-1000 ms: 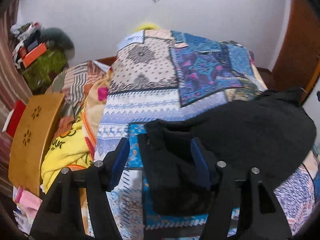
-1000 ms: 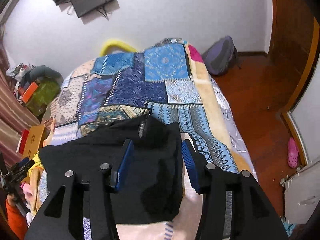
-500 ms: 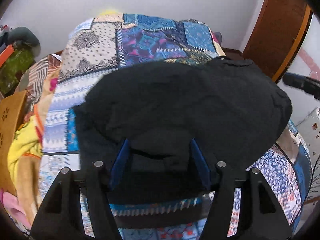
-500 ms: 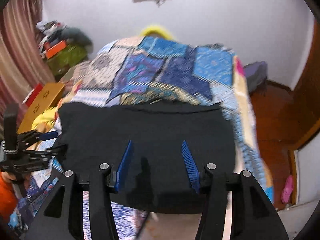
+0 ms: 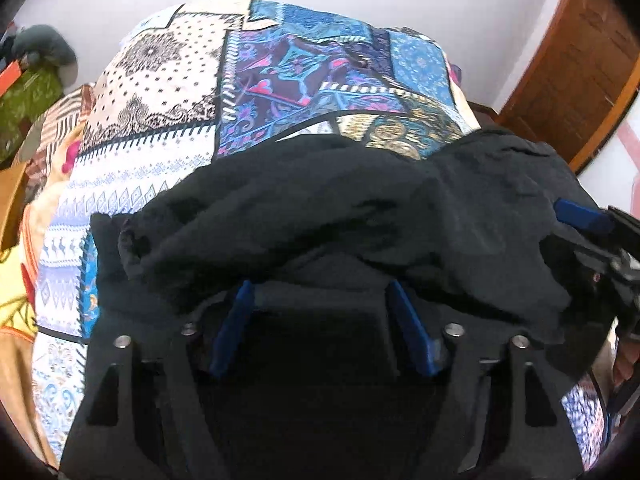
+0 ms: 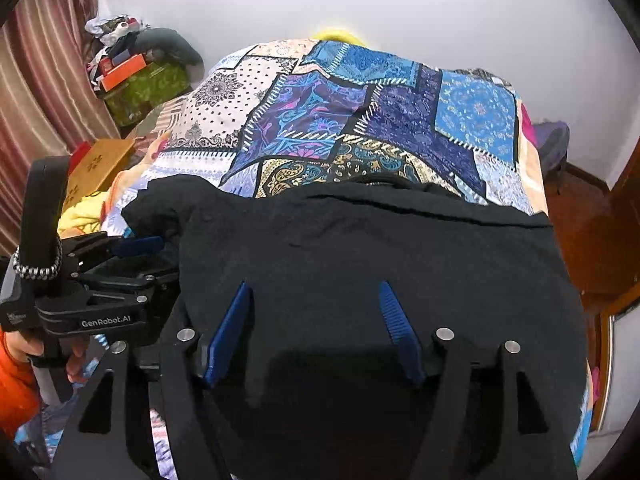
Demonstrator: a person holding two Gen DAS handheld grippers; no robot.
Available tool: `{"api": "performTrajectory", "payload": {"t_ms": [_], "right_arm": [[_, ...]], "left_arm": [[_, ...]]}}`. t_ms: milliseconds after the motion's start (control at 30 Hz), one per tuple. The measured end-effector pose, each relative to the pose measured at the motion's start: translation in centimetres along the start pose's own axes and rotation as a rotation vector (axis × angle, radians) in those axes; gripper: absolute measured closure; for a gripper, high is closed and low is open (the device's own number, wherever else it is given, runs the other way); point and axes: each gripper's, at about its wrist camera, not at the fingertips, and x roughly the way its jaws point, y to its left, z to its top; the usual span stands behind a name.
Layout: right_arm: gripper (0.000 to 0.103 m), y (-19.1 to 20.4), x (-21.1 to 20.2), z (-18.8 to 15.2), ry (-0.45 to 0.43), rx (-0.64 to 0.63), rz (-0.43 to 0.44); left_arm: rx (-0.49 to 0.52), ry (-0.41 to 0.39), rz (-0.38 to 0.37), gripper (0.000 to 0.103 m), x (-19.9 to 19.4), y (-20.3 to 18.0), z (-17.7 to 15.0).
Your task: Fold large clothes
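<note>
Left hand-held gripper [image 5: 320, 292]: tilted steeply down over the near part of the bed; jaws opening, blue pads set wide, black cloth between them but neither pad pressing on it, so it grips nothing.
Right hand-held gripper [image 6: 314, 292]: also angled down, beside the left one; jaws opening, pads spread apart over flat black cloth, not clamped on it.
Left one seen from the right wrist [image 6: 136, 246]: enters from the left edge, level with the garment's left corner, its blue finger touching or just beside the cloth; which, cannot be told.
Hand [image 6: 76, 356]: one, wrapped around the left handle, with an orange sleeve [image 6: 16, 392] below it.
Garment [image 6: 380, 248]: one, black, lying across the near half of the bed under both grippers; smooth and flat with a straight far edge in the right view, bunched into a thick roll on its left side in the left view [image 5: 300, 208].
Bed [image 6: 320, 120]: one, covered by a patchwork spread in blue, purple and cream.
Count: two grippers, four blue pads, one garment, one hand in view.
Left of the bed: a yellow cloth [image 6: 80, 208], a wooden board [image 6: 100, 164], a green box [image 6: 148, 88] piled with clutter, a striped curtain [image 6: 36, 92].
Right of the bed: wooden floor and a door [image 5: 576, 68].
</note>
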Motion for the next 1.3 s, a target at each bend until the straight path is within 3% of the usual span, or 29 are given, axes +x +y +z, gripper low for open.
{"api": "performTrajectory", "payload": {"t_ms": [67, 433, 633, 767, 1033, 1133, 1300], "right_arm": [[0.037, 0.0, 0.1, -0.1, 0.000, -0.002, -0.006], [0.036, 1.2, -1.3, -1.1, 0.016, -0.047, -0.070], [0.033, 1.7, -2.7, -2.6, 0.027, -0.083, -0.123], [0.031, 2.1, -3.6, -3.6, 0.022, -0.113, -0.167], [0.029, 2.0, -4.8, -5.2, 0.048, -0.101, -0.177], [0.029, 1.8, -5.1, -5.6, 0.049, -0.062, -0.167], [0.029, 1.8, -5.3, -5.8, 0.045, -0.033, -0.164]], "left_arm": [[-0.027, -0.010, -0.001, 0.016, 0.3, 0.6, -0.2], [-0.086, -0.015, -0.005, 0.016, -2.0, 2.1, -3.1], [-0.071, -0.045, 0.036, 0.016, -4.5, 2.3, -5.3], [-0.099, -0.083, 0.102, 0.016, -6.5, 3.0, -7.3], [-0.383, -0.054, 0.138, 0.015, -8.4, 8.2, -10.5], [-0.496, -0.036, 0.090, 0.015, -8.4, 9.9, -11.4], [-0.669, 0.045, -0.153, 0.015, -6.4, 11.2, -12.4]]}}
